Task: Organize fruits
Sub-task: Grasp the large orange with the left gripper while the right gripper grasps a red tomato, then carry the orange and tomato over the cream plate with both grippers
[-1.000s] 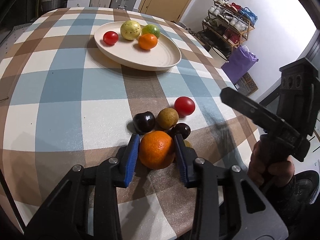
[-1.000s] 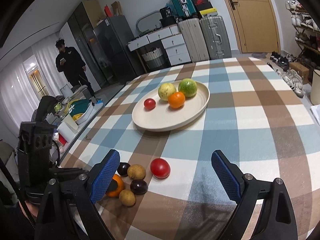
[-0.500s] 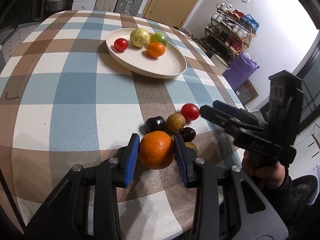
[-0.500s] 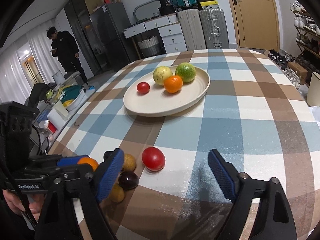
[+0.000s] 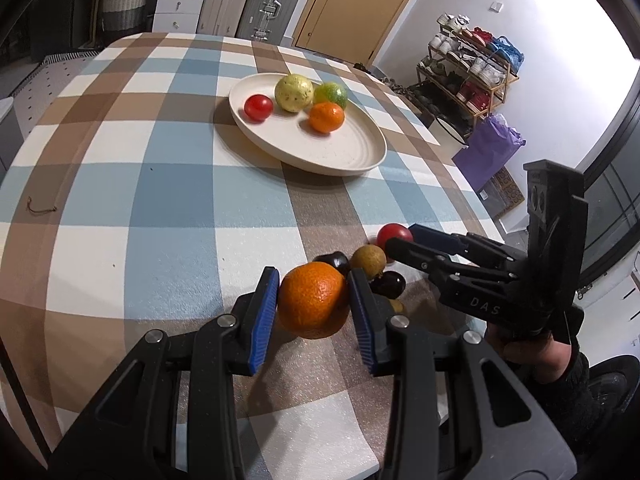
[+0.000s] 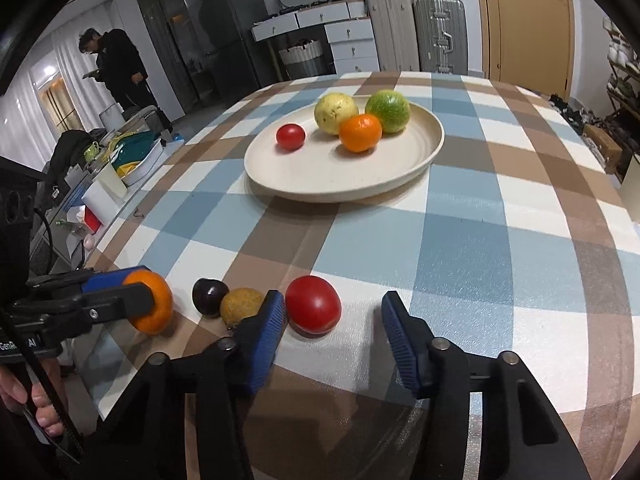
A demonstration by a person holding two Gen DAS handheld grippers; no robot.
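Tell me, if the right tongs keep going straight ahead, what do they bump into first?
Probably the red tomato. It sits on the tablecloth between the open right tongs, close to the left-side pad. Depth is hard to judge.

White letters "D A S" run along the black plastic body of the right gripper (image 5: 404, 246), just beside the loose red tomato (image 5: 394, 235). The black left gripper (image 6: 120, 292) bears white lettering "GenR…AI", its middle hidden.
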